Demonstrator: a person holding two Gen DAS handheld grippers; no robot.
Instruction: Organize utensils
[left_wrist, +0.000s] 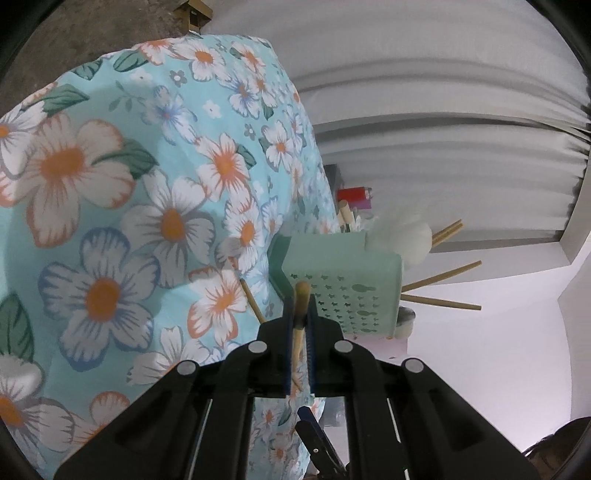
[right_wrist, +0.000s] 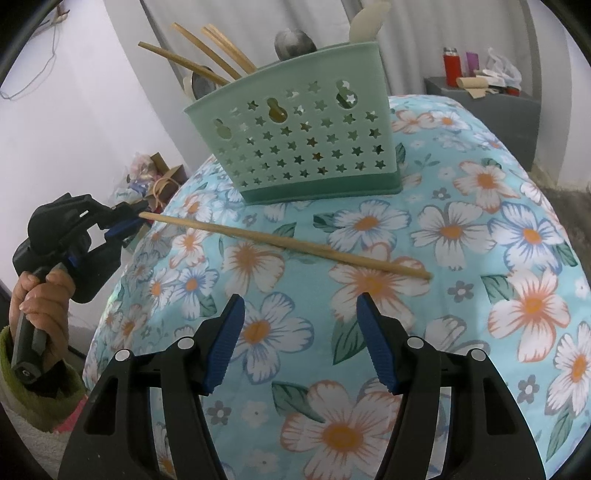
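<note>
Jaws first: the left gripper (left_wrist: 300, 325) is clamped tight on one end of a wooden chopstick (right_wrist: 284, 240), with the blue pads (left_wrist: 314, 332) pressed on either side of it and no gap to speak of. The right gripper (right_wrist: 301, 343) is spread wide and has nothing between its fingers; it just hangs over the cloth.

From the right wrist view, the chopstick runs from the left gripper (right_wrist: 122, 223) at the left edge of the table diagonally across to the right, and its far tip sits down on the floral tablecloth (right_wrist: 480, 229), or very close to it. It passes just in front of the mint-green utensil basket (right_wrist: 303, 147) without touching it. In the left wrist view the same stick (left_wrist: 301, 314) pokes up between the pads, nearly end-on.

The basket has star-shaped cutouts and stands upright on the cloth near the far side of the table. Several more chopsticks (right_wrist: 207, 48) lean out of its left compartment, a white plastic utensil (right_wrist: 365, 22) sticks up at the right, and a couple of greyish metal spoon bowls (right_wrist: 295, 42) show above the rim.

The person's left hand (right_wrist: 40, 295) grips the handle of the left gripper, with a green sleeve at the wrist. Further back there's a grey stand (right_wrist: 498, 107) with a red bottle (right_wrist: 452, 64) and some clutter on it.
</note>
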